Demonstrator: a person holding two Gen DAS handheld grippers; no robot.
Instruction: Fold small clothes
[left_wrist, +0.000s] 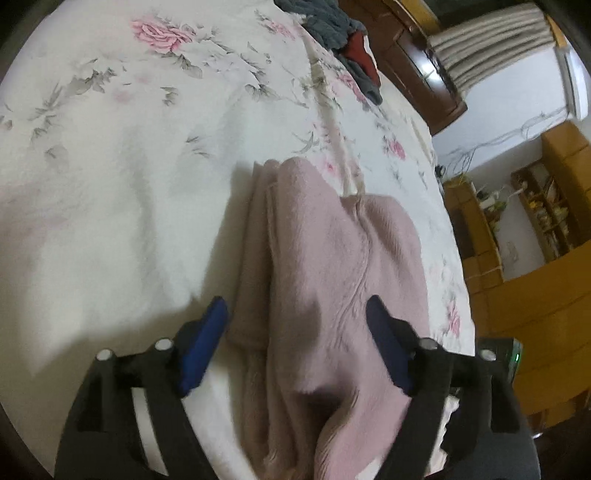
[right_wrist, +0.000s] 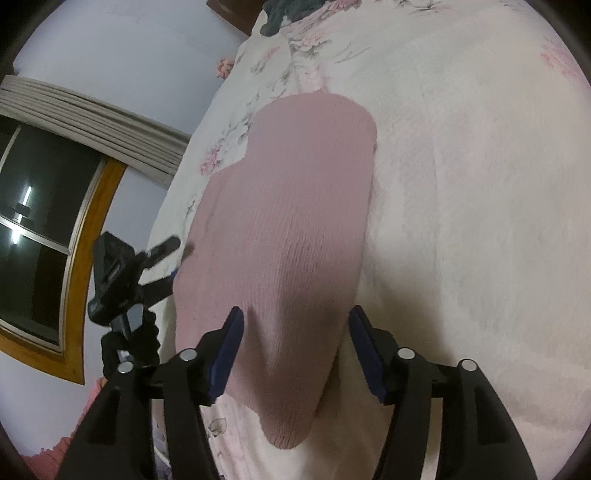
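Pink knit garment (right_wrist: 288, 236) on floral bedspread (left_wrist: 110, 166), left gripper (left_wrist: 295, 332) and right gripper (right_wrist: 295, 350) both spread, holding nothing.

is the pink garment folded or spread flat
Folded. The pink garment lies in stacked layers with doubled edges on the bedspread, a compact shape in the right wrist view.

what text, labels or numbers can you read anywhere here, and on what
None: no readable text in either view.
Pink knit garment: no tag or print showing.
Floral bedspread: flower pattern only.
Left tool and right tool: no markings visible.
Wooden shelves: items too small and blurred to read.
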